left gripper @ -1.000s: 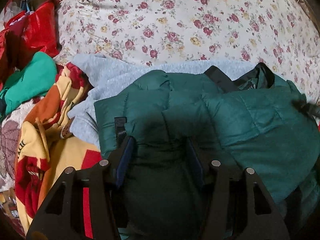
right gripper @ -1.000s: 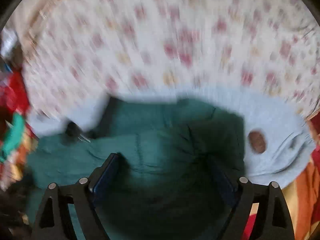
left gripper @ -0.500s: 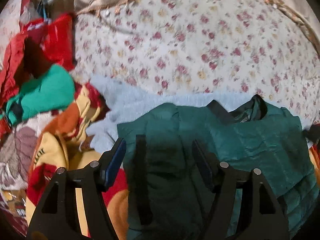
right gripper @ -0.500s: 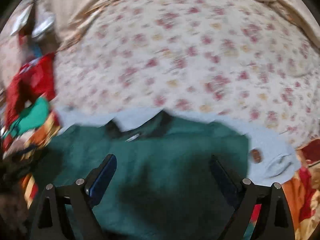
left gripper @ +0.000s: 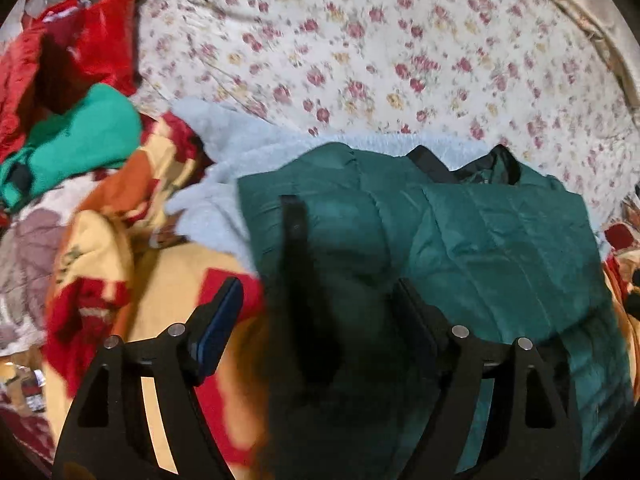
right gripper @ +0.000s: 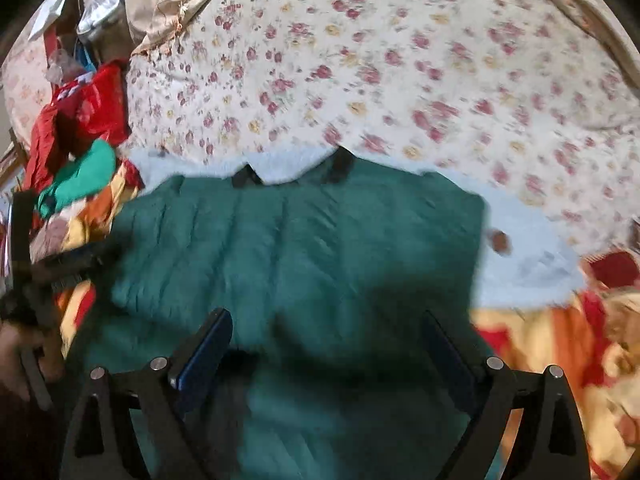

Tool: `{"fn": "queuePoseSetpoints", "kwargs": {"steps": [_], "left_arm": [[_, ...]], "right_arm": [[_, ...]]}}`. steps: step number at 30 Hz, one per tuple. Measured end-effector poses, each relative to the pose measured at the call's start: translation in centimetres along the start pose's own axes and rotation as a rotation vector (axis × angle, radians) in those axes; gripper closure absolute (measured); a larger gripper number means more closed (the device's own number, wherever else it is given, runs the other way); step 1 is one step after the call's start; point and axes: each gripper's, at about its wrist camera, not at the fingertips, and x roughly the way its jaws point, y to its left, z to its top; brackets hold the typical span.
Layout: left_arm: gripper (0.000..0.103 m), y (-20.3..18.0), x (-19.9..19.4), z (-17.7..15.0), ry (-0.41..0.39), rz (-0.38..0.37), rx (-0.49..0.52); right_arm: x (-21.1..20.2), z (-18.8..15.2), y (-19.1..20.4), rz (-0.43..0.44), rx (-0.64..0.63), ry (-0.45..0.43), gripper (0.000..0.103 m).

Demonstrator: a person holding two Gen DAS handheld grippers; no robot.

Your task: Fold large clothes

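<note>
At my left, a red-and-yellow blanket [left gripper: 168, 280]. My left gripper [left gripper: 320, 312] hangs wide open, empty, over the dark green quilted jacket [left gripper: 480, 240] lying on a pale blue fleece [right gripper: 532, 248]. My right gripper [right gripper: 326, 344] gapes wide, empty too.

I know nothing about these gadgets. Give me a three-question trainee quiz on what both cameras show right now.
1. True or false: the right gripper has its jaws clamped on the green jacket.
2. Multiple choice: what lies directly beneath the jacket? A) a red cloth B) a pale blue fleece C) bare wood
3. Fill in: the bedsheet has a ____ print.

Key: 1 false, both it and the left gripper are open over the jacket; 2 B; 3 floral.
</note>
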Motion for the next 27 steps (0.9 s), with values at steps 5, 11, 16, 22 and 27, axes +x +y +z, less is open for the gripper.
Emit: {"fn": "queuePoseSetpoints", "kwargs": {"steps": [5,11,16,22,27], "left_arm": [[0.025,2.8,-4.9,-3.4,0.003,0.047,0.039],[0.025,6.7,-9.6,-8.3,0.066,0.098,-0.017],[0.025,8.3,-12.1,-11.5,0.061,0.078,-0.057],[0.025,9.4,-11.3,-15.0,0.096,0.057,-0.120],[0.025,9.8,-11.8,-17.2,0.125,0.027,-0.135]], "right_arm": [[-4.7,-8.2,-3.8,-0.059,-0.027,0.069,0.010],[-8.6,-16.7,-8.2,-0.011,0.078,0.071,0.010],[-9.9,-20.2,-9.1,0.072,0.182,0.043,0.010],[-10.1,-21.6,-9.3,0.075,0.207,0.026,0.010],[-10.7,-21.3,-9.4,0.083,0.217,0.004,0.010]]}}
